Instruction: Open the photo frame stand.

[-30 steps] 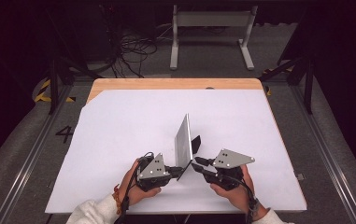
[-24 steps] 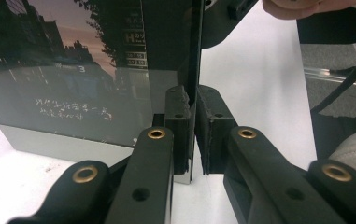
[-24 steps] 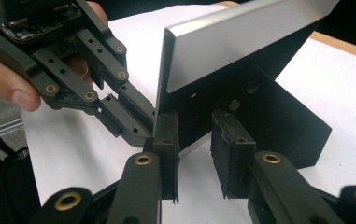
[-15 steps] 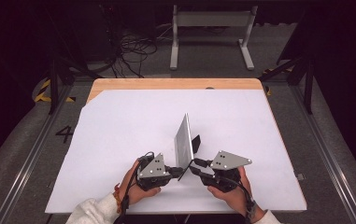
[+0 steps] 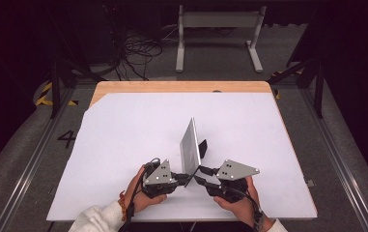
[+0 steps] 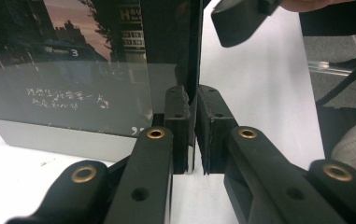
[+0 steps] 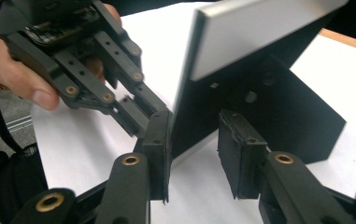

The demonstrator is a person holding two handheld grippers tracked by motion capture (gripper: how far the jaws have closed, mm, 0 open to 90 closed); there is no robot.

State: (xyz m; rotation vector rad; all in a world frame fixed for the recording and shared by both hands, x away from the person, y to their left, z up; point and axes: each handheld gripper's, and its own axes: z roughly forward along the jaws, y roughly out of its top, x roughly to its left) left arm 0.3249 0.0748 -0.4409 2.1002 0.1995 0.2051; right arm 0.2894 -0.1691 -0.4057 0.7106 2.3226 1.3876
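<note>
A picture frame (image 5: 190, 147) stands upright near the table's front edge, propped on its black back stand (image 5: 202, 146). My left gripper (image 5: 186, 179) is shut on the frame's near lower edge. In the left gripper view the jaws (image 6: 195, 100) pinch the thin edge, and the dark city photo with white writing (image 6: 73, 70) spreads to the left. My right gripper (image 5: 198, 176) is open and straddles the same near corner. In the right gripper view its jaws (image 7: 196, 140) stand apart, one at the frame's front face, the other behind by the black stand (image 7: 302, 121).
The white table sheet (image 5: 123, 130) covers a wooden top (image 5: 172, 87). Cables (image 5: 138, 53) and a grey metal stand (image 5: 215, 29) lie on the dark floor beyond the table. Both hands sit close together at the front edge.
The right hand has shifted slightly near the frame's front corner. The frame and the left gripper have stayed put.
</note>
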